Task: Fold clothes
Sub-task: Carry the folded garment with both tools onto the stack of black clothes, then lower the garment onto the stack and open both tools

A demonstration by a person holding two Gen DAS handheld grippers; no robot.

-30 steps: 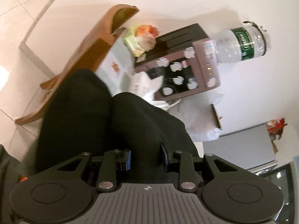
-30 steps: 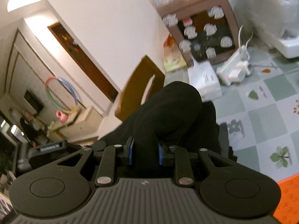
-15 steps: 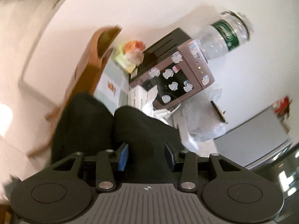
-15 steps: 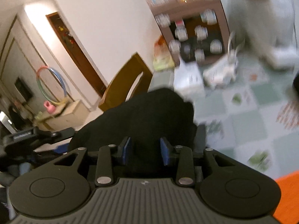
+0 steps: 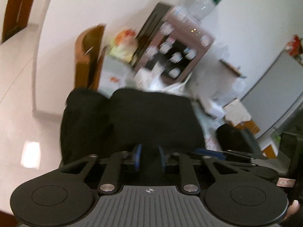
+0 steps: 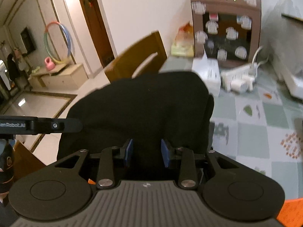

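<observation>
The black garment point(image 5: 151, 124) rises straight ahead of both claws, the left claw point(image 5: 148, 157) having just narrowed onto its edge, the right claw point(image 6: 145, 152) pinching it wider.

A lived-in home, by every sign. The counter point(image 6: 251, 126) wears a leaf-patterned cloth and carries a sticker-covered water dispenser point(image 6: 225, 28) at one o'clock and a power strip point(image 6: 238, 75). A wooden chair point(image 6: 136, 60) stands at twelve; at ten o'clock a hula hoop point(image 6: 58, 41) leans behind a pink kettlebell point(image 6: 48, 64).
</observation>
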